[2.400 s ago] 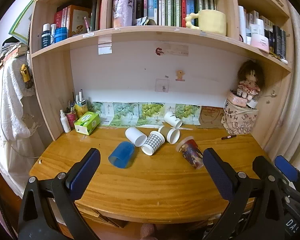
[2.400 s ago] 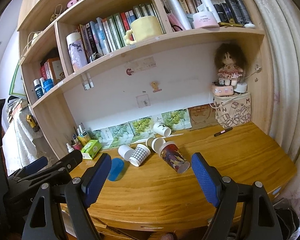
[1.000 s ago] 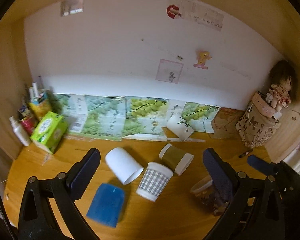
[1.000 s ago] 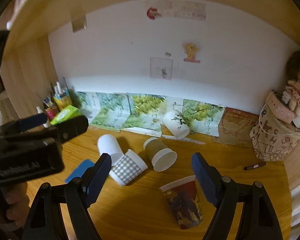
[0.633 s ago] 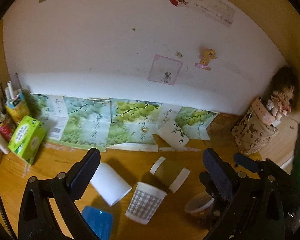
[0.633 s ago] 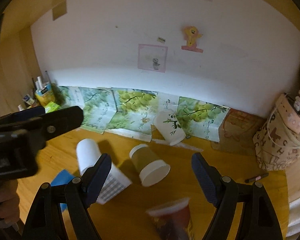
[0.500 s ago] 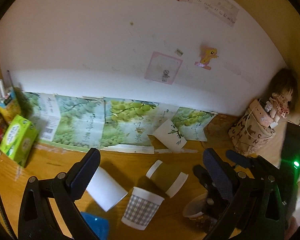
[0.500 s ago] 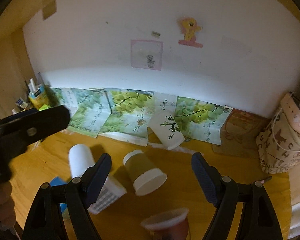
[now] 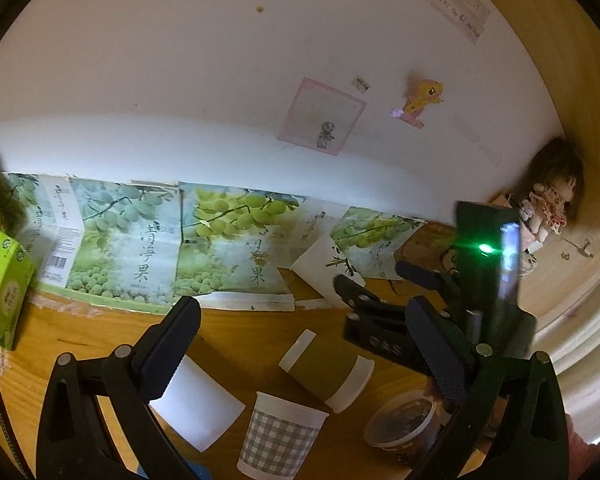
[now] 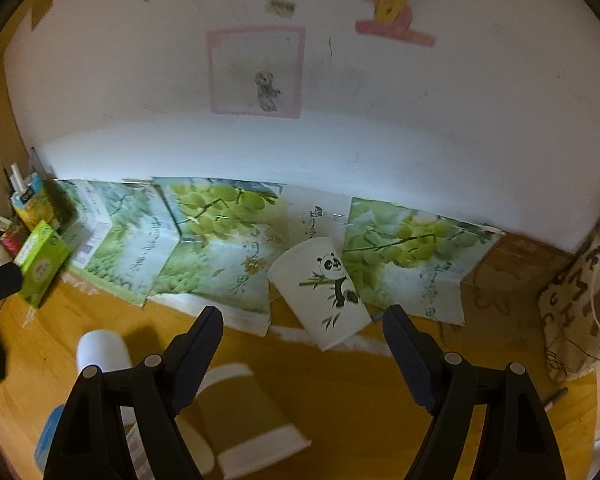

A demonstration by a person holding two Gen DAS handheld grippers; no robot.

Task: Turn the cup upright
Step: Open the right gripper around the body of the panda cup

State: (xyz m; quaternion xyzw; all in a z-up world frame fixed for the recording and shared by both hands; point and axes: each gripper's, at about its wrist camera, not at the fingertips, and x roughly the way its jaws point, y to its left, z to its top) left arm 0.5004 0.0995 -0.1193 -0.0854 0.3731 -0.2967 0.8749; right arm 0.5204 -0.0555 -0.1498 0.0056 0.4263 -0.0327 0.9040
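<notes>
The right claw (image 10: 302,344) stands wide open with bare worktop (image 10: 340,392) between its fingers, a free lane to the panda cup (image 10: 320,286) lying against the grape cartons (image 10: 216,240) along the back edge. The wall behind the cartons closes that lane. The brown cup (image 10: 240,412) lies just left of it, the white cup (image 10: 100,350) further left. A patterned bag (image 10: 580,304) blocks the right back corner; a green box (image 10: 40,262) and bottles fill the left back corner. In the left wrist view the right claw's body (image 9: 384,332) crosses just right of the brown cup (image 9: 328,364), with the checked cup (image 9: 280,436) and dark cup (image 9: 404,428) crowding the near side.
</notes>
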